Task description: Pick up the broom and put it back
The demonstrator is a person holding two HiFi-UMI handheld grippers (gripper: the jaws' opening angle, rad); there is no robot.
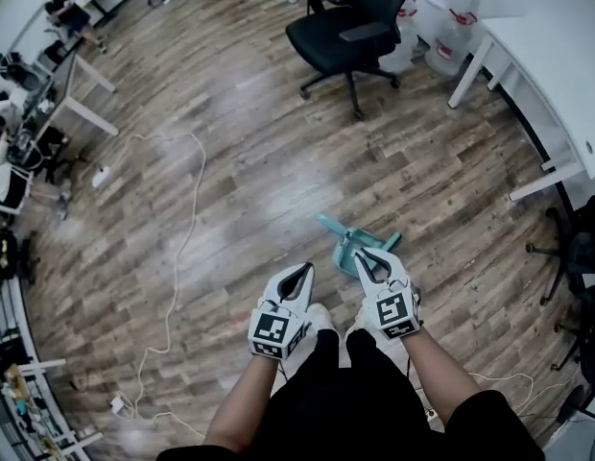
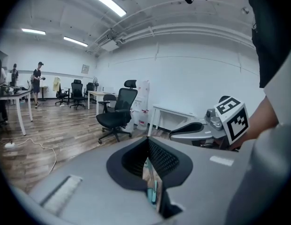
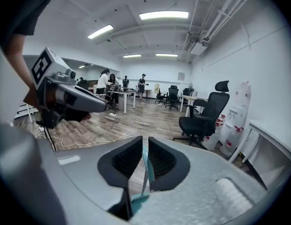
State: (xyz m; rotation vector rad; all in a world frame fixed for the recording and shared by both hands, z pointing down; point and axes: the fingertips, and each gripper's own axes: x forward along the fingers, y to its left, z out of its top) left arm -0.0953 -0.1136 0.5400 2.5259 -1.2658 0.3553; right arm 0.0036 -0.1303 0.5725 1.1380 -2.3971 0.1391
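Note:
A small teal broom (image 1: pixel 350 241) lies on the wooden floor just ahead of the person's feet, its handle pointing up-left. Both grippers hang side by side well above it, apart from it. My left gripper (image 1: pixel 305 269) has its tips together with nothing held; a sliver of teal broom (image 2: pixel 153 191) shows through the slit behind its tips (image 2: pixel 148 142). My right gripper (image 1: pixel 367 255) sits over the broom's near end in the head view. Its jaws (image 3: pixel 143 142) stand a narrow slit apart, and the broom's handle (image 3: pixel 145 170) shows far below through that slit, not gripped.
A black office chair (image 1: pixel 350 27) stands at the back centre. A white desk (image 1: pixel 557 65) runs along the right, with another chair base (image 1: pixel 566 257) under it. A white cable (image 1: pixel 187 229) snakes across the floor on the left. People sit at desks (image 1: pixel 48 75) at far left.

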